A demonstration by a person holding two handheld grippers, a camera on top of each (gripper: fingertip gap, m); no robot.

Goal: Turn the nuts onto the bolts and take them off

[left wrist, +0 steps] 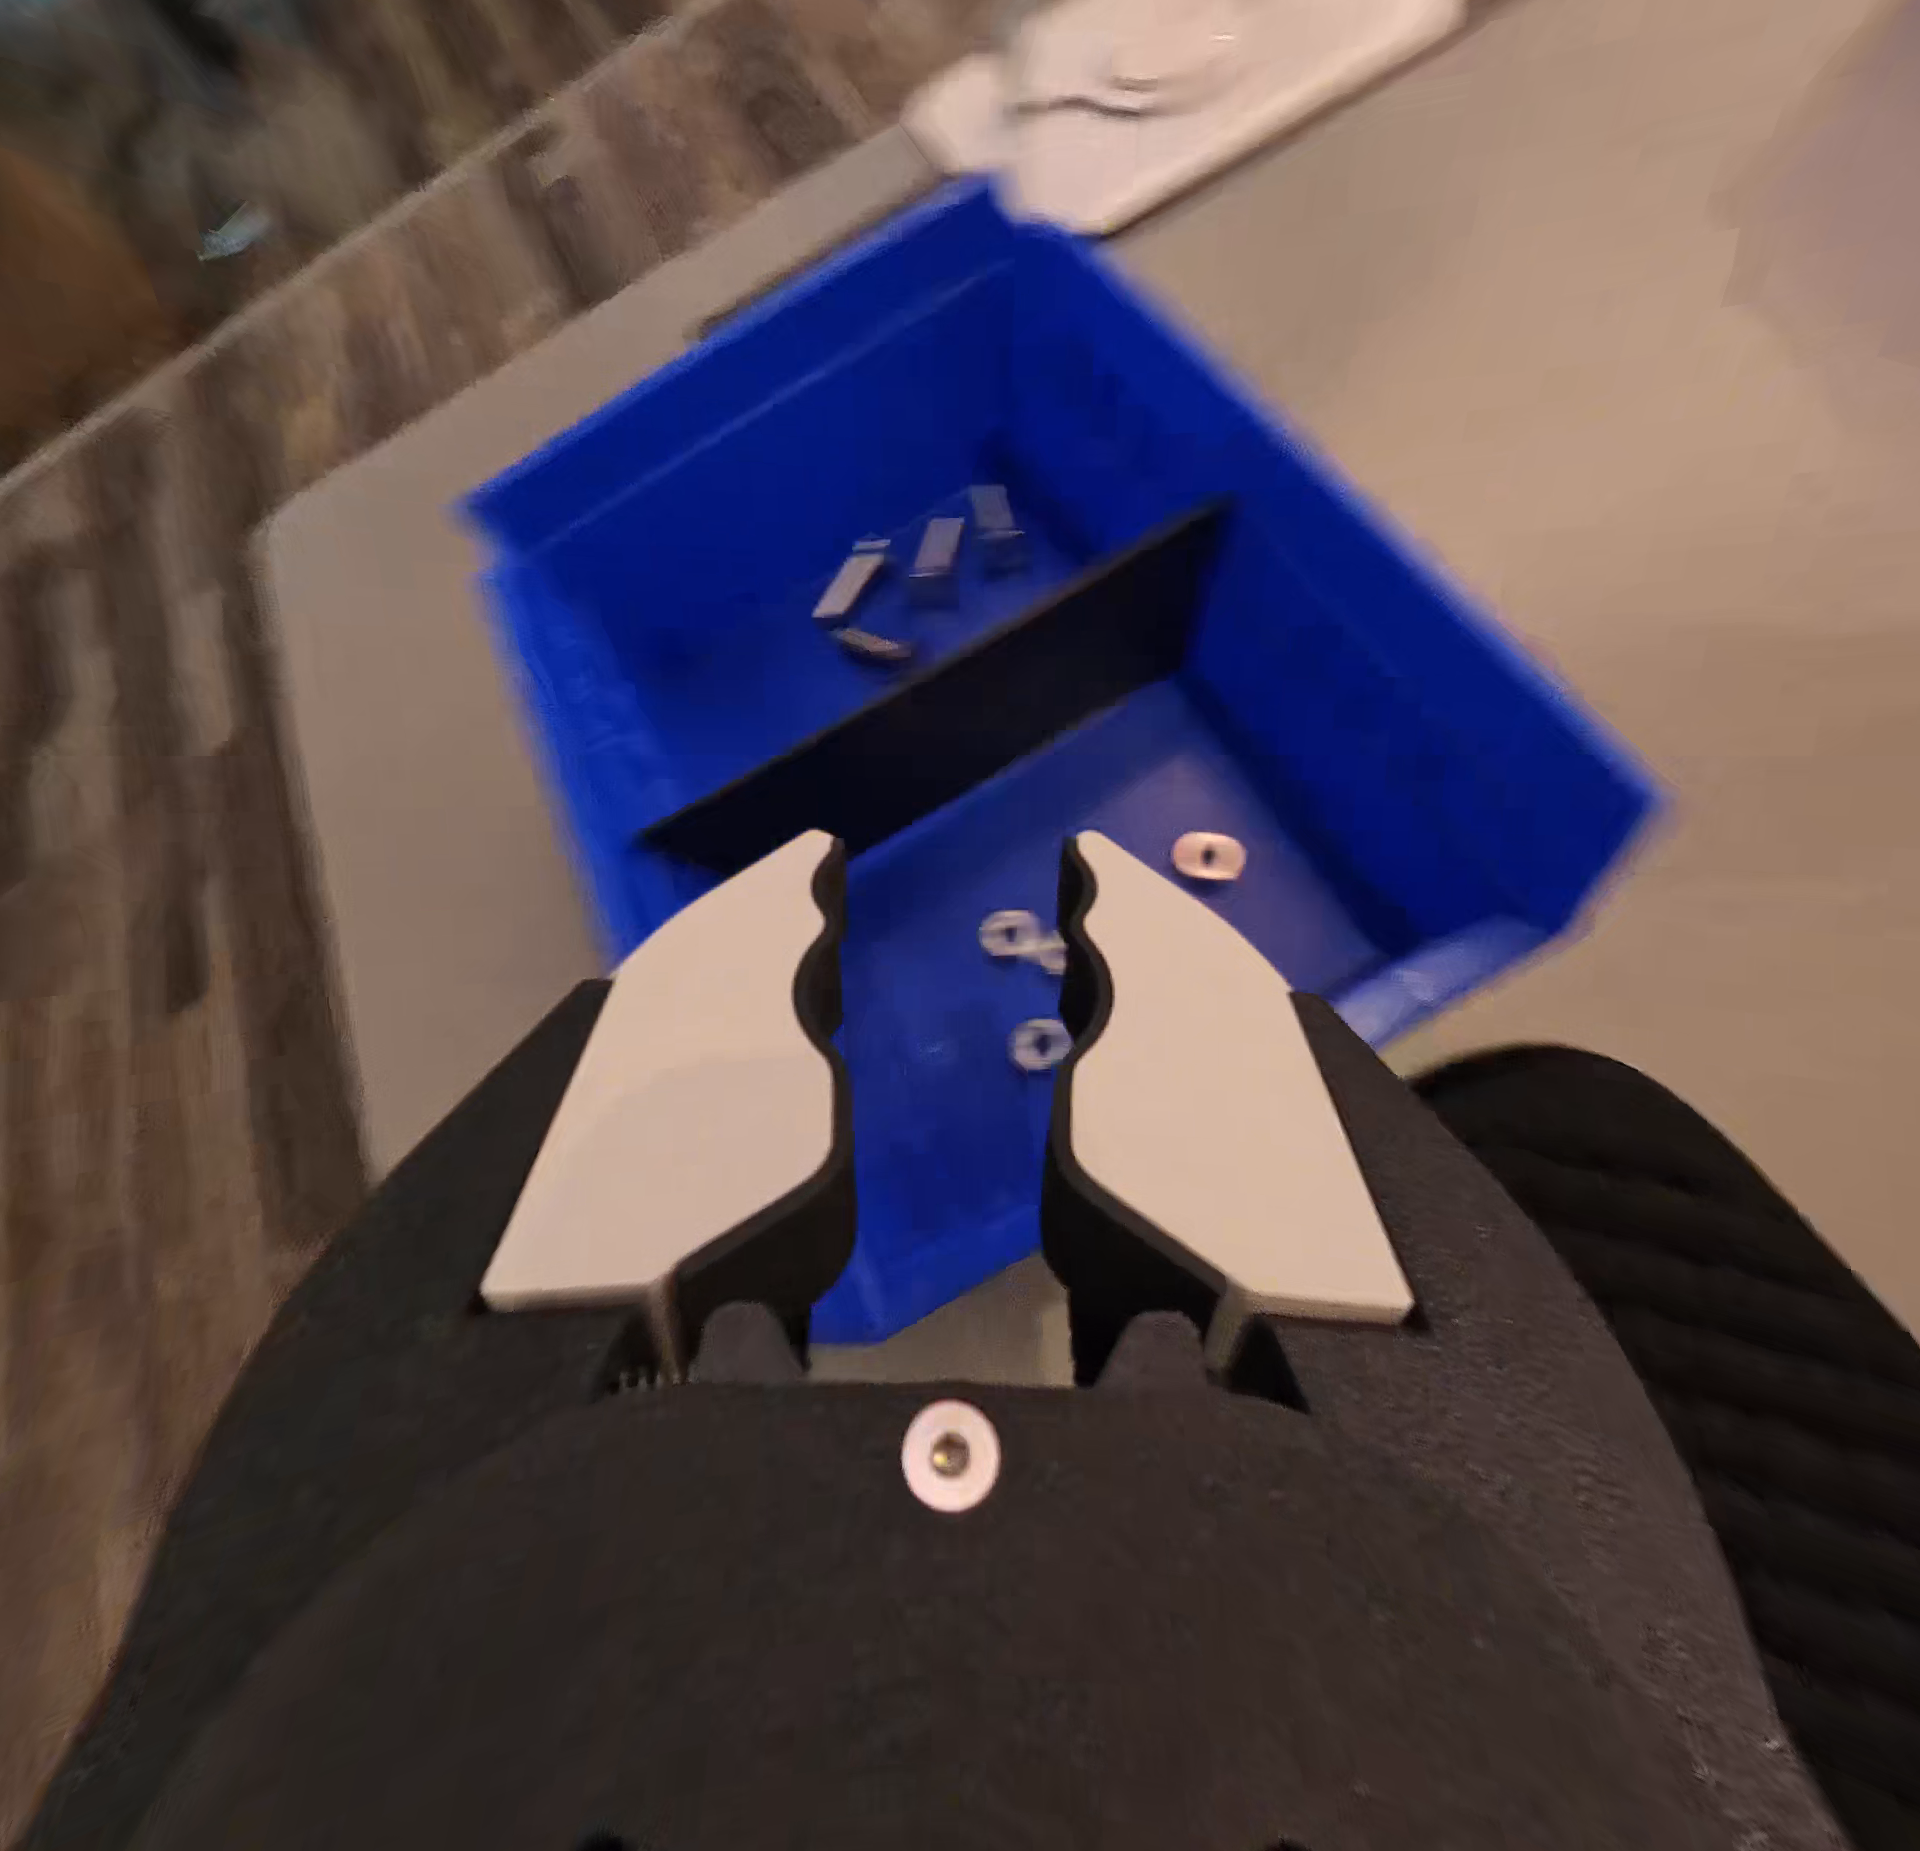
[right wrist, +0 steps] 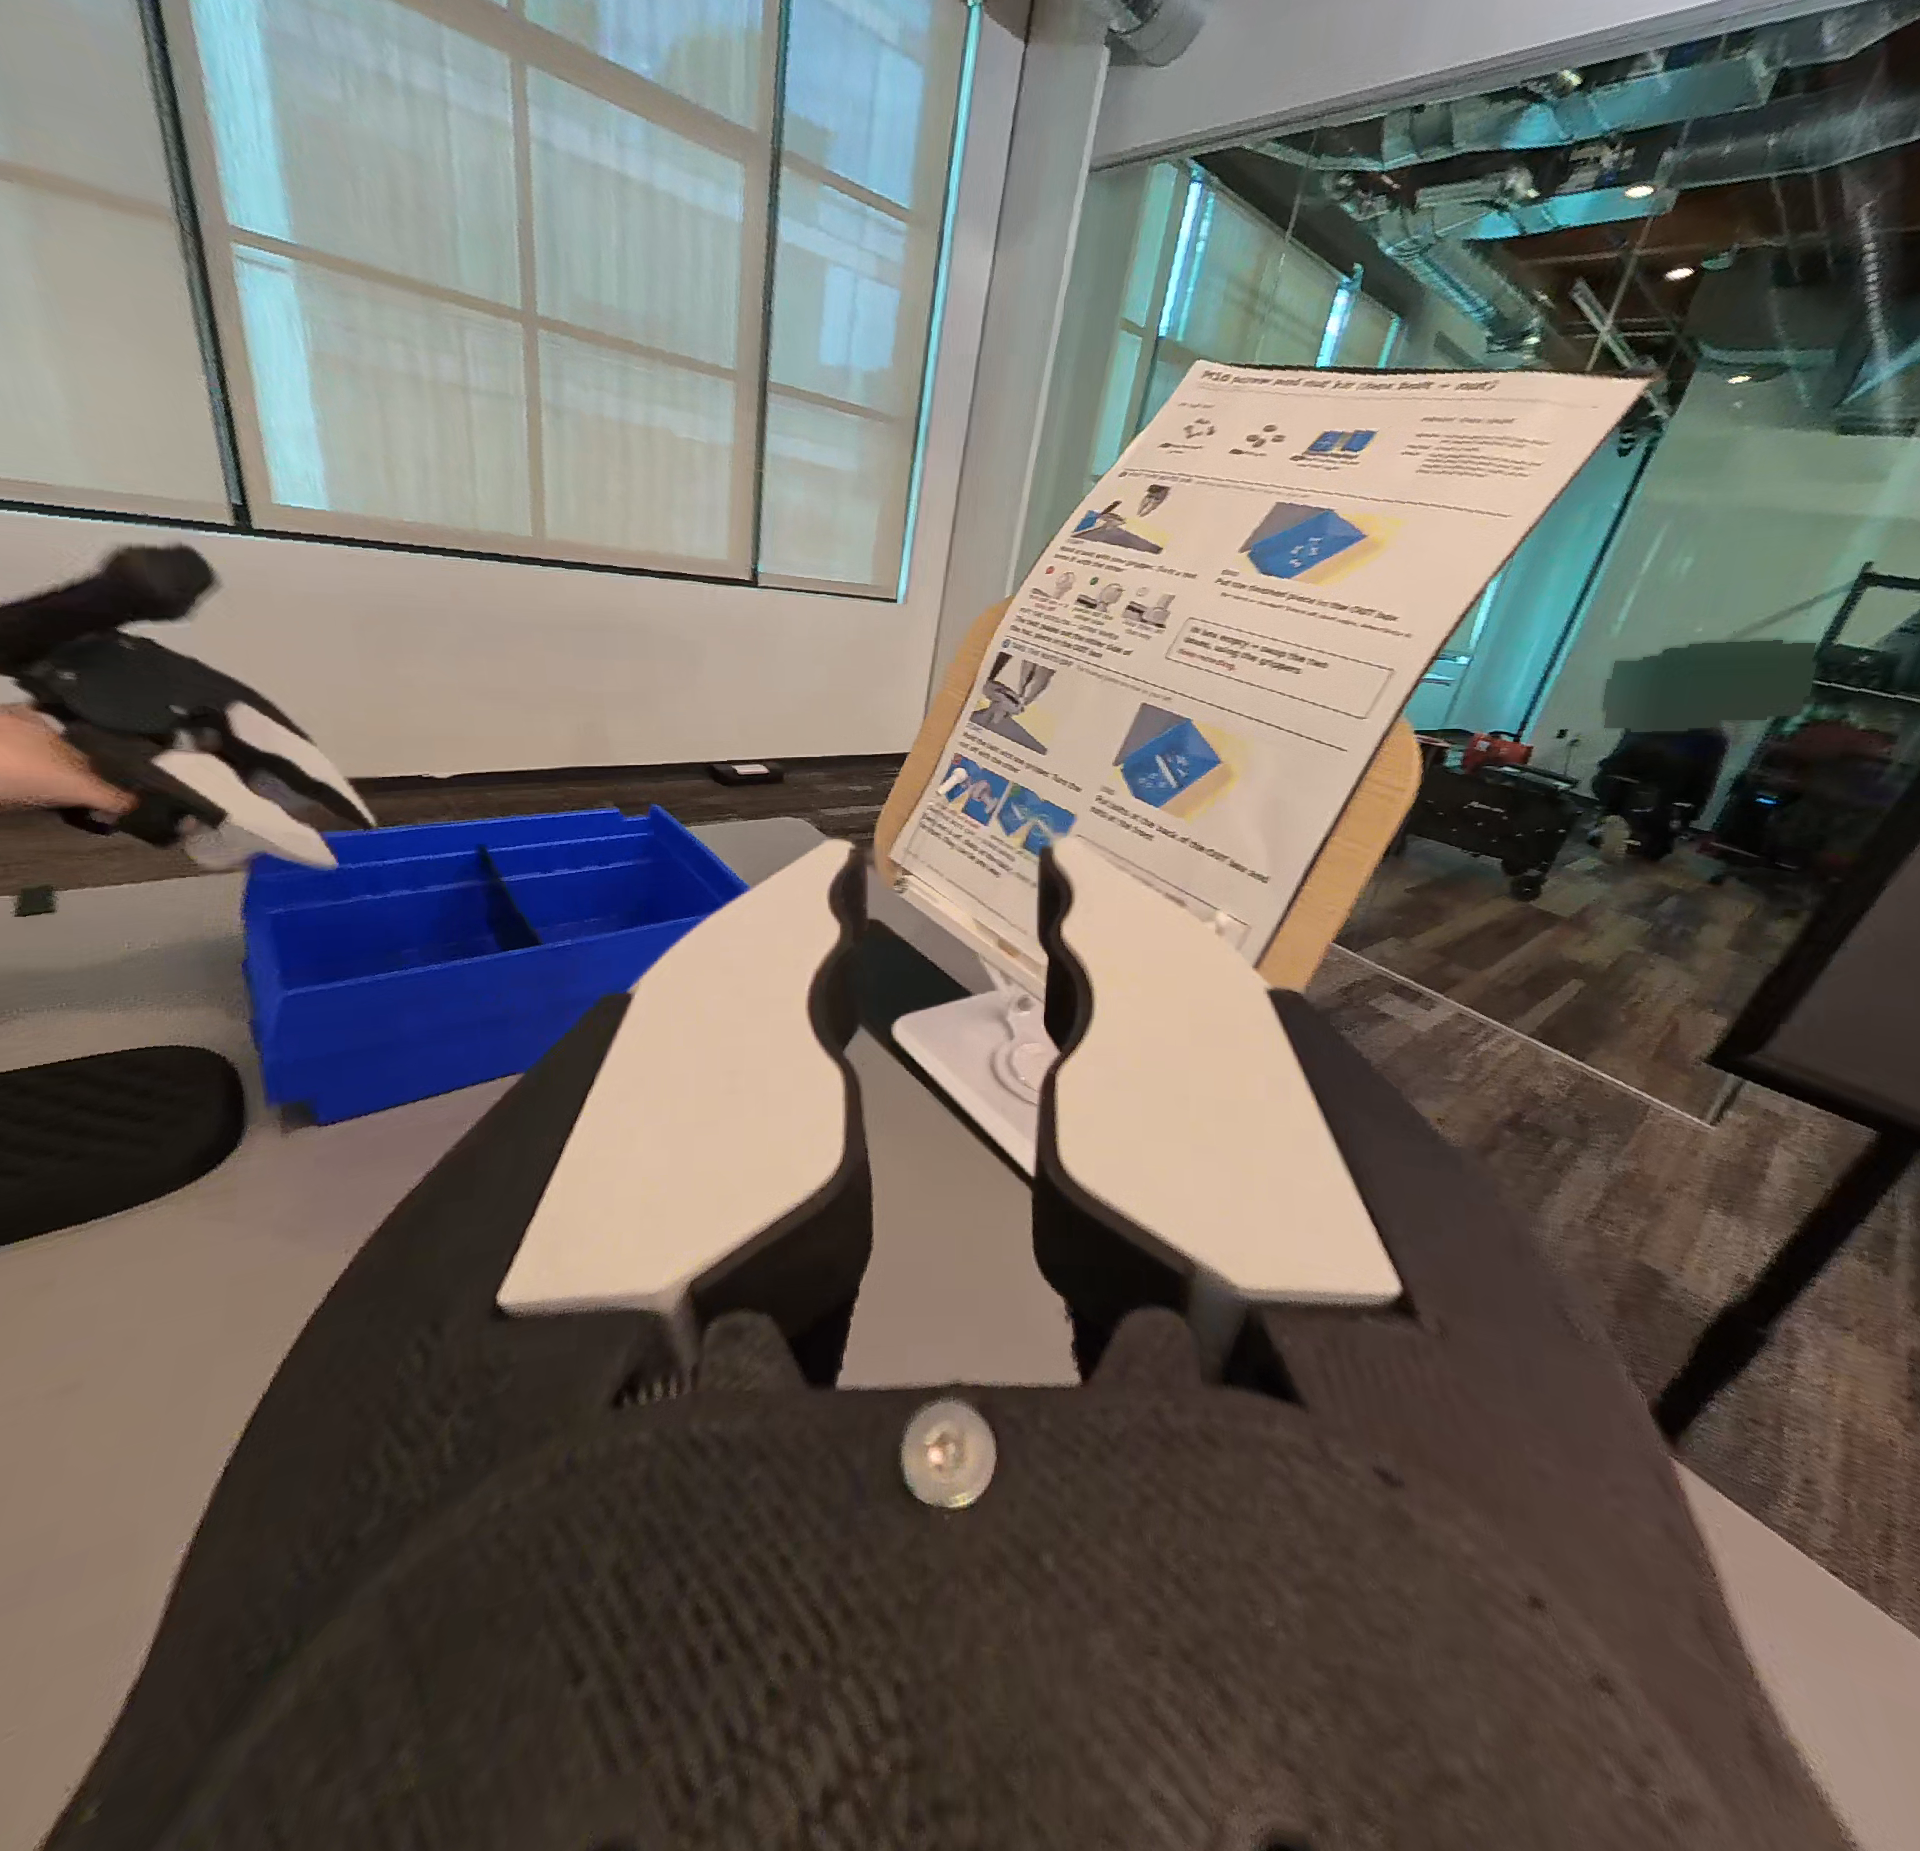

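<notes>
A blue bin point(left wrist: 1351, 596) split by a black divider point(left wrist: 935, 710) sits on the grey table. Several grey bolts point(left wrist: 914, 565) lie in its far compartment and several silver nuts point(left wrist: 1023, 944) in its near one. My left gripper point(left wrist: 951, 851) is open and empty, hovering above the near compartment. It also shows in the right wrist view point(right wrist: 312, 825), above the bin's point(right wrist: 436, 980) left end, held by a hand. My right gripper point(right wrist: 951, 861) is open and empty, raised above the table to the right of the bin.
A printed instruction sheet point(right wrist: 1226, 658) stands on a white stand point(right wrist: 966, 1048) behind the bin; the stand also shows in the left wrist view point(left wrist: 1195, 87). A black pad point(right wrist: 104, 1126) lies on the table left of the bin. The table's edge point(left wrist: 312, 866) runs along wood flooring. Spacing between my two grippers at the tips: around 55 centimetres.
</notes>
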